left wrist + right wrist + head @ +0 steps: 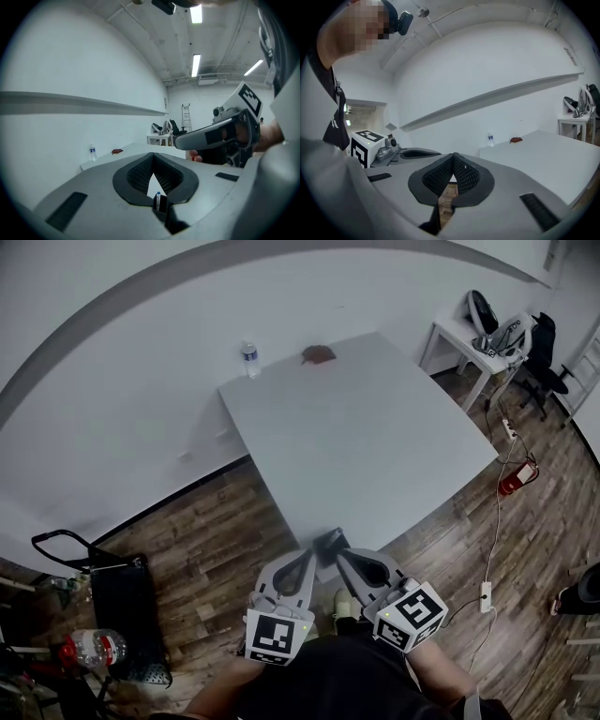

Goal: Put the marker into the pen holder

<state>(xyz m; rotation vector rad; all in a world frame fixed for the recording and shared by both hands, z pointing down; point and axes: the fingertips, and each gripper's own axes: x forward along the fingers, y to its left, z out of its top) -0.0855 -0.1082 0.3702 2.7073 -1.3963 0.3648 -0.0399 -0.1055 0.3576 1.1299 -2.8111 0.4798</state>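
Observation:
A small dark pen holder [330, 539] stands at the near corner of the white table [375, 437], right in front of both gripper tips. In the left gripper view the holder [163, 205] shows low in the gap between the pads, with a white marker with a blue tip [158, 200] standing upright in it. My left gripper [312, 553] [153, 155] is shut, tips together, with nothing pinched. My right gripper [343, 555] [453, 155] is beside it, also shut and empty. Neither gripper touches the holder.
A water bottle [249, 358] and a reddish-brown object [319, 354] sit at the table's far edge by the wall. A small white table [464, 338] and a chair stand at the far right. On the wood floor lie a power strip [486, 594], cables and a black cart [117, 592].

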